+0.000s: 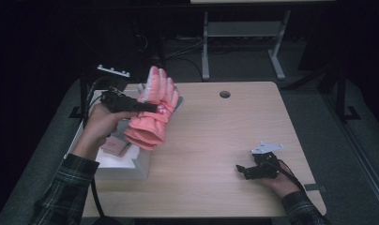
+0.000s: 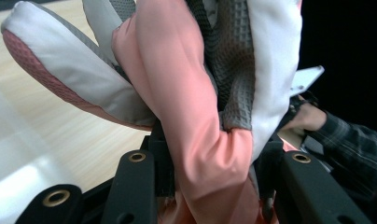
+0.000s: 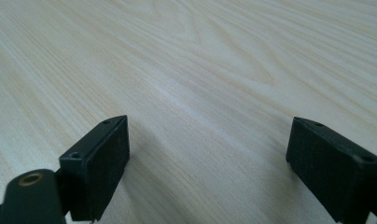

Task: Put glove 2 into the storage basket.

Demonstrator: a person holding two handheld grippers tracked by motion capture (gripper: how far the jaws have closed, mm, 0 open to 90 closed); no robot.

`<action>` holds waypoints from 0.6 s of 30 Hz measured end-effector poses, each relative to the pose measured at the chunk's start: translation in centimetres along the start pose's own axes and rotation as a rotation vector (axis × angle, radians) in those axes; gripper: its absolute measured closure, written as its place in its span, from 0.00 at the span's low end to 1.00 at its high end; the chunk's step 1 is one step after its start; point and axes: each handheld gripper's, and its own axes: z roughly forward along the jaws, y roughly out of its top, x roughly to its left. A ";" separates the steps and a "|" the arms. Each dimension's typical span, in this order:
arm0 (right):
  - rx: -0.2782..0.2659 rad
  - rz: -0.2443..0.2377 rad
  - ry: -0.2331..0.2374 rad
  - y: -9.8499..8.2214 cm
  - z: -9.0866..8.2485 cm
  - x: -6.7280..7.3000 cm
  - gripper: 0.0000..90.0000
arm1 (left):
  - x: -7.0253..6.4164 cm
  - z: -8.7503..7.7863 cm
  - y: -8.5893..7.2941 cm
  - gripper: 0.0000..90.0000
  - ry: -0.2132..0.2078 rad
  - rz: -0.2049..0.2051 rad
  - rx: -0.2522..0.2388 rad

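A coral-pink and white padded glove (image 1: 155, 112) hangs in the air above the left part of the wooden table (image 1: 216, 140), fingers pointing up and away. My left gripper (image 1: 152, 108) is shut on it around the palm. In the left gripper view the glove (image 2: 196, 116) bulges between the two black jaws of the left gripper (image 2: 219, 186), with its grey grip fabric facing me. My right gripper (image 1: 241, 171) lies low at the table's right front. Its jaws stand wide apart in the right gripper view (image 3: 207, 158), with nothing but bare wood between them.
A white open box (image 1: 126, 164) stands at the table's left edge under the glove, with a small pink item (image 1: 115, 146) in it. A round cable hole (image 1: 224, 94) sits near the far edge. Behind the table are the legs of another desk (image 1: 205, 51).
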 end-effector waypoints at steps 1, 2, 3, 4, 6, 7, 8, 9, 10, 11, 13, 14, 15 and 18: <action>0.000 0.000 0.000 0.0 0.0 0.0 0.14 | 0.5 -0.6 -0.2 0.68 0.004 -0.012 -0.008; 0.001 0.001 0.000 0.0 0.0 0.0 0.14 | 1.2 -1.4 -0.5 0.68 0.012 -0.027 -0.020; 0.001 0.001 -0.001 0.0 0.0 0.0 0.14 | 1.6 -1.8 -0.7 0.68 0.018 -0.035 -0.022; 0.001 0.002 -0.001 0.0 0.0 0.0 0.14 | 2.2 -2.2 -1.0 0.68 0.023 -0.049 -0.027; 0.001 0.003 -0.001 0.0 0.0 0.0 0.14 | 3.4 -2.9 -1.6 0.68 0.043 -0.066 -0.028; 0.001 0.003 -0.001 0.0 0.0 0.0 0.14 | 3.9 -3.1 -1.9 0.68 0.047 -0.080 -0.026; 0.000 0.000 -0.002 0.0 0.0 0.0 0.14 | 4.6 -3.3 -2.2 0.68 0.051 -0.091 -0.017; 0.001 0.003 -0.001 0.0 0.0 0.0 0.14 | 5.0 -3.3 -2.4 0.67 0.057 -0.103 -0.013; -0.001 -0.002 -0.002 0.0 0.0 0.0 0.14 | 5.6 -3.2 -2.8 0.67 0.069 -0.112 -0.002; 0.001 0.003 -0.001 0.0 0.0 0.0 0.14 | 6.0 -3.2 -3.1 0.67 0.079 -0.119 0.007; 0.002 0.004 -0.001 0.0 0.0 0.0 0.14 | 6.9 -3.2 -3.7 0.67 0.091 -0.143 -0.003; 0.001 0.004 -0.002 0.0 0.0 0.0 0.14 | 7.2 -3.3 -3.9 0.67 0.088 -0.153 -0.008; 0.001 0.003 -0.002 0.0 0.0 0.0 0.14 | 7.7 -3.3 -4.2 0.67 0.079 -0.168 -0.019; 0.003 0.004 -0.004 0.0 0.0 0.0 0.13 | 8.6 -3.7 -5.0 0.67 0.076 -0.196 -0.033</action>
